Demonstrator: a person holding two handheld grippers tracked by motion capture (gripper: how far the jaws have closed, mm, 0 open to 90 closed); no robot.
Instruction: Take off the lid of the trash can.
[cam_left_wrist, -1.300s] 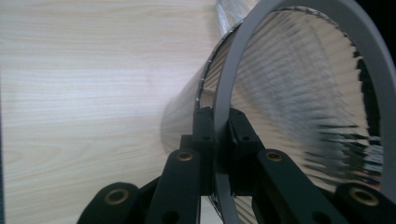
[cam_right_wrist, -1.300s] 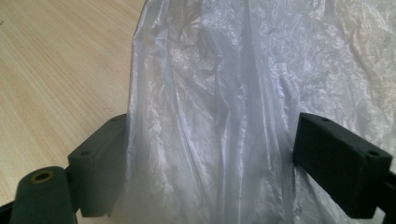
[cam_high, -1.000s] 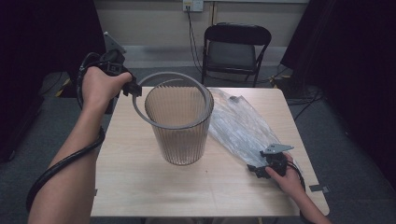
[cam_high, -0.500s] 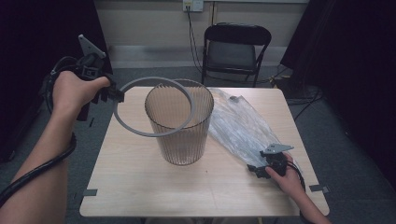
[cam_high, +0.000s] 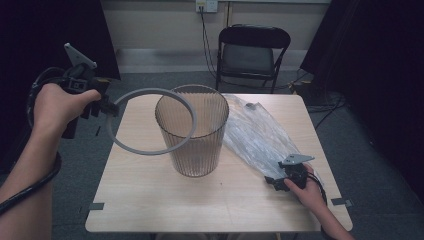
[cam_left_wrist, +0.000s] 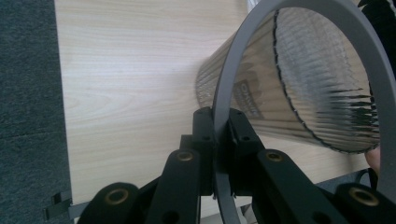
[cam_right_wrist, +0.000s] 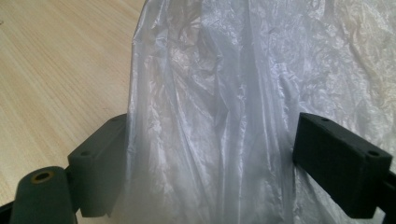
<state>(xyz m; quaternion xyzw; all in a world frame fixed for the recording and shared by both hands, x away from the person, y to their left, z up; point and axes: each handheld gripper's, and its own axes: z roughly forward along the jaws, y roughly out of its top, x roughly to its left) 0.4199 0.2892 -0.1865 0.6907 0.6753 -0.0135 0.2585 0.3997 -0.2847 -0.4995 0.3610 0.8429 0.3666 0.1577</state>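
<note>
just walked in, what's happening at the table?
A person is working a ribbed bin that stands upright on the wooden table. The left tongs are clamped on a grey ring, held in the air at the bin's left side, off its rim. The right tongs sit open around the near end of a clear plastic bag that lies flat to the right of the bin.
</note>
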